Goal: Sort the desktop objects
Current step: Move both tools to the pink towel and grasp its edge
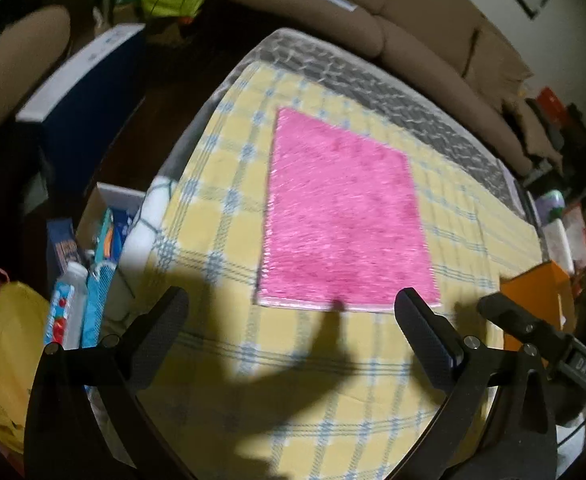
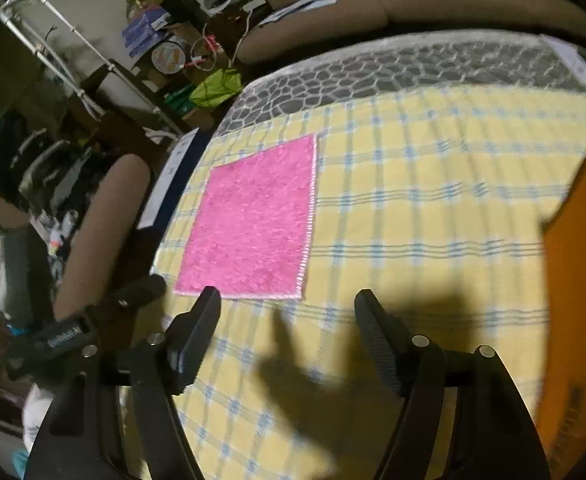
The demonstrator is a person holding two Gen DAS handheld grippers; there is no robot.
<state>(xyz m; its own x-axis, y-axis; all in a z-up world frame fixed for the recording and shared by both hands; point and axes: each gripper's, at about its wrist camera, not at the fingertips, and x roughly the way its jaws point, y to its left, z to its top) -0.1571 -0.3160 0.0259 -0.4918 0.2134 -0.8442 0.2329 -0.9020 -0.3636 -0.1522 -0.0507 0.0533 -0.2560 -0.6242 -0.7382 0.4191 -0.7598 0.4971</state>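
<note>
Desk under a yellow checked cloth [image 1: 221, 240]; far edge bare, showing a grey cobble-pattern cover [image 2: 373, 68]. Pink fuzzy cloth [image 1: 345, 216] lies flat on the checked cloth, toward the desk's left edge as the right wrist view shows it, its near hem just ahead of both sets of fingers. Orange box [image 2: 573, 280] stands at the desk's right edge, close beside the right gripper.

Risks, as judged from here:
- Pink cloth is thin and flat; a pinch at the hem could catch the checked cloth beneath as well and drag both
- Checked cloth is loose, with a corner hanging over the left edge; any drag may shift it toward the clutter on the floor
- The two grippers sit near each other, so they could knock together if both go for the near hem
- Right gripper swinging wide could bump the orange box
- Both views are smeared, so fine edge positions are uncertain

Jaws:
- Left gripper [image 1: 293, 308]: spread wide, nothing between, touching nothing, above the cloth
- Right gripper [image 2: 287, 308]: spread moderately, empty, over bare checked cloth just short of the pink hem
</note>
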